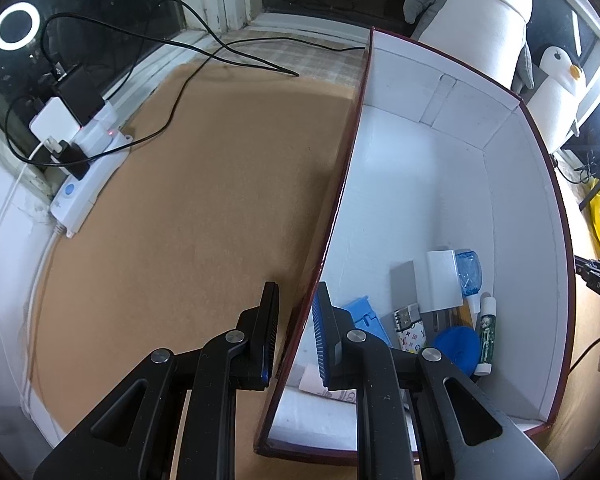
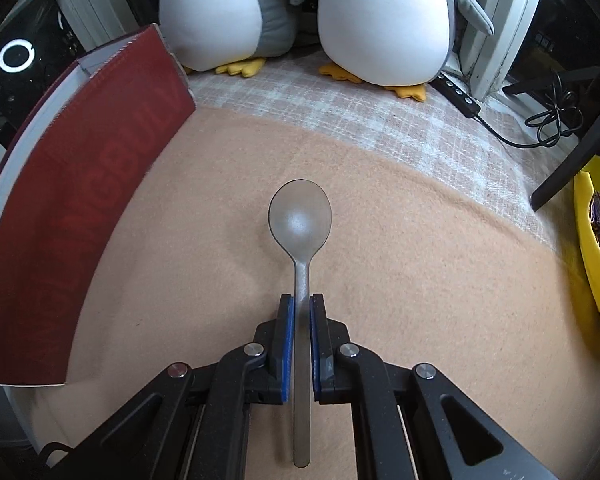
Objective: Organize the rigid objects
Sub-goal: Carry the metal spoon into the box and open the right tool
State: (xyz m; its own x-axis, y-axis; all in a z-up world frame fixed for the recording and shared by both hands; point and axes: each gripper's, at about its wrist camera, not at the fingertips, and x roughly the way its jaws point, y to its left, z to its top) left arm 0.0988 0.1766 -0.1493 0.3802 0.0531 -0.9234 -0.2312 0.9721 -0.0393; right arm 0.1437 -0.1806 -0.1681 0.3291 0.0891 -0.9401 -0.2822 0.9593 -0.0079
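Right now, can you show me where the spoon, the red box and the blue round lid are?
spoon [image 2: 300, 220]: right wrist view, middle of its bowl.
red box [image 2: 84, 208]: right wrist view, its red outer wall.
blue round lid [image 1: 460, 346]: left wrist view, its top face.

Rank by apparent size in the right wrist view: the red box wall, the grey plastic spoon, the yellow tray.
1. Red box wall, clearly largest.
2. Grey plastic spoon and yellow tray: unsure, since the tray is cut off by the picture edge.
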